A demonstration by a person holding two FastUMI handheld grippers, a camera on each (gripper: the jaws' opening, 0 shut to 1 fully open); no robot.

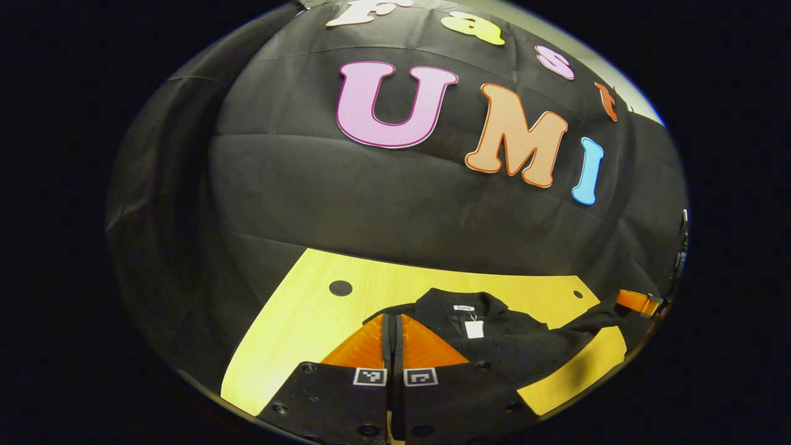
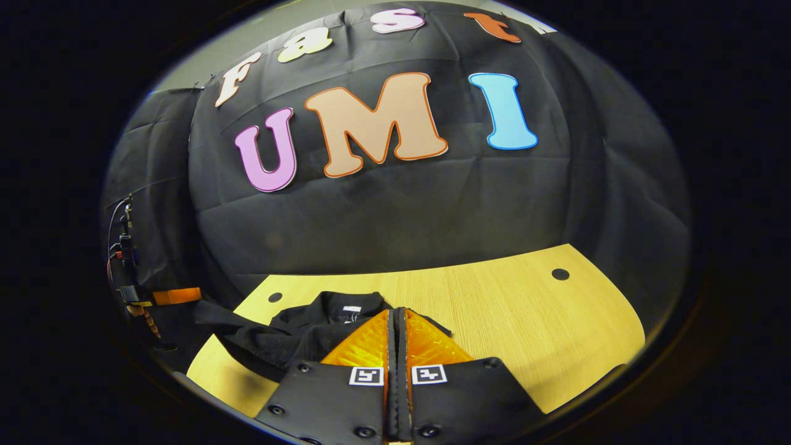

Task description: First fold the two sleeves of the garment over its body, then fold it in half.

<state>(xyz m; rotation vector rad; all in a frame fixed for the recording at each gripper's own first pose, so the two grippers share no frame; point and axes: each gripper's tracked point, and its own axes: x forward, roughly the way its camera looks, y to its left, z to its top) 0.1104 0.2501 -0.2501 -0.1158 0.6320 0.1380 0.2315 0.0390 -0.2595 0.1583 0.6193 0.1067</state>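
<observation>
Both views low over table [image 1: 296,321], facing wall, sharing garment [image 1: 494,340].

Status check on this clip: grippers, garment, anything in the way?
Left gripper shut, right gripper shut, both at garment edges. Black garment on wooden table, one sleeve lifted. Nothing in the way.

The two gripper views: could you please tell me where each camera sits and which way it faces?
Left gripper view: rides on the left tool, low over the table, facing the booth wall; its closed fingers meet at the garment.
Right gripper view: rides on the right tool, facing the same wall; its fingers are closed at the garment's edge.
Shared: the garment, table and wall; each also shows the other tool far off.
</observation>
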